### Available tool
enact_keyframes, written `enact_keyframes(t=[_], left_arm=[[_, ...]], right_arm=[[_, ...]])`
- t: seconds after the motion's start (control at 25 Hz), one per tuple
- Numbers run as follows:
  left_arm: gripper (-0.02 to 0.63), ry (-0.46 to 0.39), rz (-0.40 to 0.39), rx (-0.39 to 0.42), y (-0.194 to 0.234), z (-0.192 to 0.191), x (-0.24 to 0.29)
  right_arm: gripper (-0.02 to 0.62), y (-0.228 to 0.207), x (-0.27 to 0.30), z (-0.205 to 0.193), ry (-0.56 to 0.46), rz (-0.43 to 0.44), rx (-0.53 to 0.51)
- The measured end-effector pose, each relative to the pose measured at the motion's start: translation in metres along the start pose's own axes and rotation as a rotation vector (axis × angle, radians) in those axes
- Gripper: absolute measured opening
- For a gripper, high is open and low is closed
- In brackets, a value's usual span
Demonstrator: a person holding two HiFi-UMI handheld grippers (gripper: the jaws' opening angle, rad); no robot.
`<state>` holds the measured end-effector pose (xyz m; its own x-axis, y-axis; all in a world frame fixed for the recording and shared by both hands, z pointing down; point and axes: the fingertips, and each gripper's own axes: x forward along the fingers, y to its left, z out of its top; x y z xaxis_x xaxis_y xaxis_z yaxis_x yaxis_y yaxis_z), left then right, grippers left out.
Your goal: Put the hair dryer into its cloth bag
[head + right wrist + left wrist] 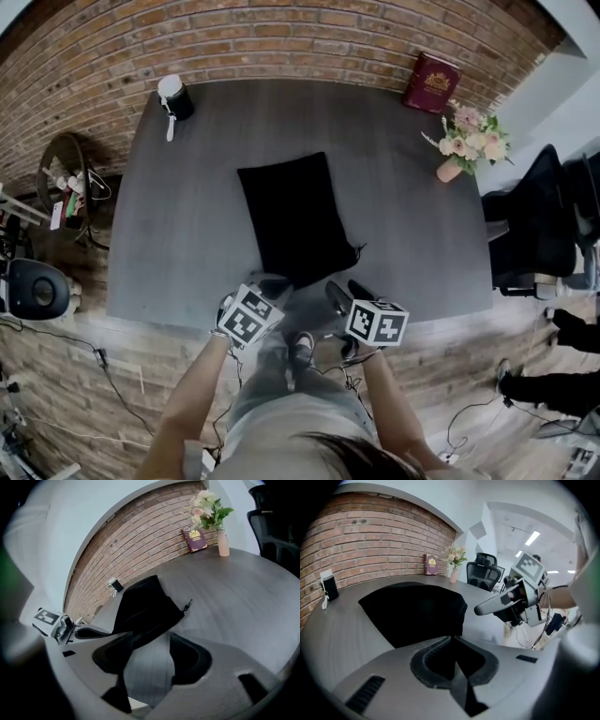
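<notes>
Dead ahead: cloth bag (295, 220), long axis running away; left hand-held gripper (452, 641) pinched empty, right hand-held gripper (150, 639) wide (empty). Probably hair dryer (174, 97) far-left.

A black cloth bag (295, 217) lies flat and limp on the grey table (187, 234), mid-frame and slightly slanted. A short drawstring (355, 249) pokes from its lower right corner.
</notes>
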<state>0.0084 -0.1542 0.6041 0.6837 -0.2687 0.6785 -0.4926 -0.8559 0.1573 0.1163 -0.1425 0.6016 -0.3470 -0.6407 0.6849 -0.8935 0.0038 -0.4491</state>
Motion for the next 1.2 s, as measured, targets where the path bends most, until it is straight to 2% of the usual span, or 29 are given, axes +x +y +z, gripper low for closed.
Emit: enact_keyframes(t=[0.2,0.36,0.48,0.56,0.76,0.88,1.04,1.2], left_arm=[[0.018,0.017,0.027,-0.023,0.003,-0.005,0.006],[0.020,-0.017,0.014,-0.061,-0.001,-0.004,0.005],[0.032,-0.078,-0.005,-0.146,-0.003,0.000,-0.002],[0.081,-0.132,-0.003,-0.201,-0.001,0.002,-0.010],[0.117,-0.286,0.034,-0.282,0.006,0.009,-0.041],[0.117,-0.397,0.101,-0.308,0.020,0.027,-0.073],[0.115,-0.596,0.263,-0.303,0.054,0.075,-0.133],[0.115,-0.730,0.405,-0.300,0.083,0.121,-0.183]], right_arm=[[0.246,-0.009,-0.005,0.000,-0.009,-0.016,0.002],[0.233,-0.011,-0.007,0.003,-0.036,-0.020,0.001],[0.213,-0.010,-0.008,0.011,-0.068,-0.026,-0.024],[0.203,-0.008,-0.011,0.018,-0.093,-0.030,-0.044],[0.190,-0.006,-0.024,0.043,-0.157,-0.040,-0.078],[0.181,-0.004,-0.041,0.069,-0.226,-0.053,-0.110],[0.168,0.008,-0.076,0.121,-0.383,-0.078,-0.203],[0.156,0.019,-0.116,0.172,-0.527,-0.109,-0.293]])
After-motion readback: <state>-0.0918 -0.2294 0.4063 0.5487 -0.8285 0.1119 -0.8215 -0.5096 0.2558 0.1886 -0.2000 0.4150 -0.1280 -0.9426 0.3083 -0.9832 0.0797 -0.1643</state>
